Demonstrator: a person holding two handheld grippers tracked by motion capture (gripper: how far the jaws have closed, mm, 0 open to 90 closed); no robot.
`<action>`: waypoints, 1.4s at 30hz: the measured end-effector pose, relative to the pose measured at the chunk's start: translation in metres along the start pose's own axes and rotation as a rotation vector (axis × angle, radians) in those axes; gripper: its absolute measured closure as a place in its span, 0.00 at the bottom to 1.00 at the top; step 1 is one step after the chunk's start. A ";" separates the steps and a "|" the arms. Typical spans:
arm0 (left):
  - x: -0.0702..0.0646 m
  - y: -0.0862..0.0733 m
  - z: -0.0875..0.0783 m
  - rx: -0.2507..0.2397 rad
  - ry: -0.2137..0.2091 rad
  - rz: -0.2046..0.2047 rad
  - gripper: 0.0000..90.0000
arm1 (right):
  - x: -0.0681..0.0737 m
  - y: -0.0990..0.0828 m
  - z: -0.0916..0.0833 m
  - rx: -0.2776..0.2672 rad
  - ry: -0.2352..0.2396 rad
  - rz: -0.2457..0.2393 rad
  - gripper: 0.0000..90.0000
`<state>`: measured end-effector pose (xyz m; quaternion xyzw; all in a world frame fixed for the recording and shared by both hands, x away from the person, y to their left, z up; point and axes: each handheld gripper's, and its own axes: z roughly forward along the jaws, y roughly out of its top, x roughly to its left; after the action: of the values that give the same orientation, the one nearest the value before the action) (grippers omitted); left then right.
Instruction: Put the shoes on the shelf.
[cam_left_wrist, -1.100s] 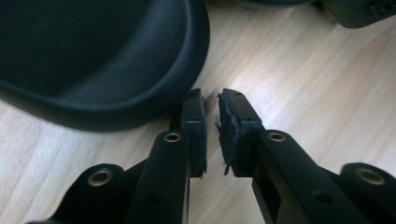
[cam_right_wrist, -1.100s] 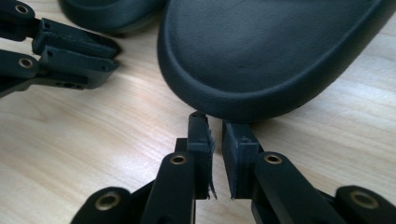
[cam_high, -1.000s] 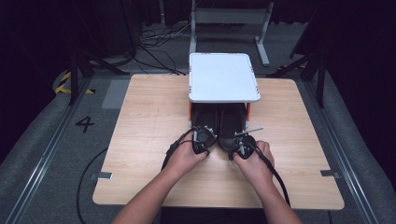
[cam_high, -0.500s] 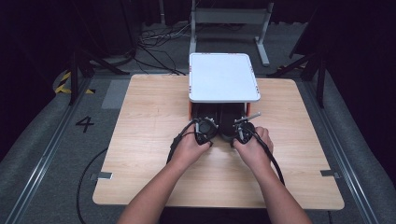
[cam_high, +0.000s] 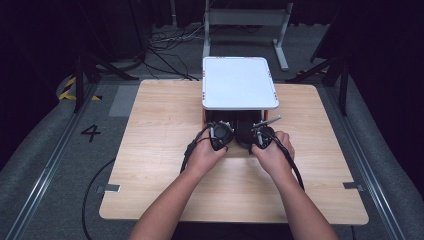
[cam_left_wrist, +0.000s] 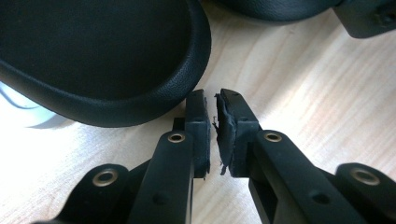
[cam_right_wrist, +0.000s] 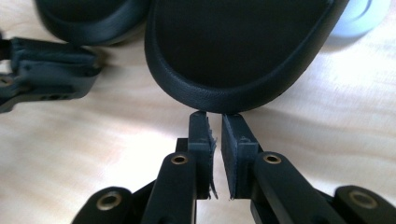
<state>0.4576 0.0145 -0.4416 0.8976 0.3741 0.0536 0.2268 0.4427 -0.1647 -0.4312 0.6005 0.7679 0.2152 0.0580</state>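
Two black leather shoes lie side by side under a white-topped stand (cam_high: 240, 82) at the back middle of the wooden table (cam_high: 150, 165). My left gripper (cam_high: 221, 132) is shut and empty, its tips just short of the rounded end of one shoe (cam_left_wrist: 93, 56). In its own view the left gripper (cam_left_wrist: 212, 100) hangs close above the wood, slightly right of that shoe. My right gripper (cam_high: 261, 134) is also shut and empty. Its tips (cam_right_wrist: 215, 119) nearly touch the rounded end of the other shoe (cam_right_wrist: 243, 51).
The stand's white top hides most of the shoes from above. The right gripper view has the left gripper (cam_right_wrist: 46, 70) to the left, beside the second shoe (cam_right_wrist: 88, 18). A pale round foot (cam_right_wrist: 364, 16) sits past the shoe. Bare wood lies to both sides.
Both hands have moved forward from the table's middle toward the stand, bringing the grippers up to the shoes. The jaws have stayed shut throughout.
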 end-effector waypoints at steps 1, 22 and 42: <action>0.000 0.001 0.000 0.002 0.000 0.002 0.91 | 0.000 0.002 0.002 -0.010 -0.009 0.000 0.93; -0.004 0.000 -0.011 -0.026 -0.064 0.005 0.81 | -0.013 0.016 0.003 -0.034 0.008 0.021 0.87; 0.010 -0.062 -0.095 -0.160 0.062 0.006 0.39 | -0.057 -0.022 -0.087 -0.389 0.002 -0.173 0.50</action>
<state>0.3993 0.0951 -0.3853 0.8758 0.3727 0.1116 0.2858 0.4082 -0.2459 -0.3712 0.5097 0.7606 0.3543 0.1902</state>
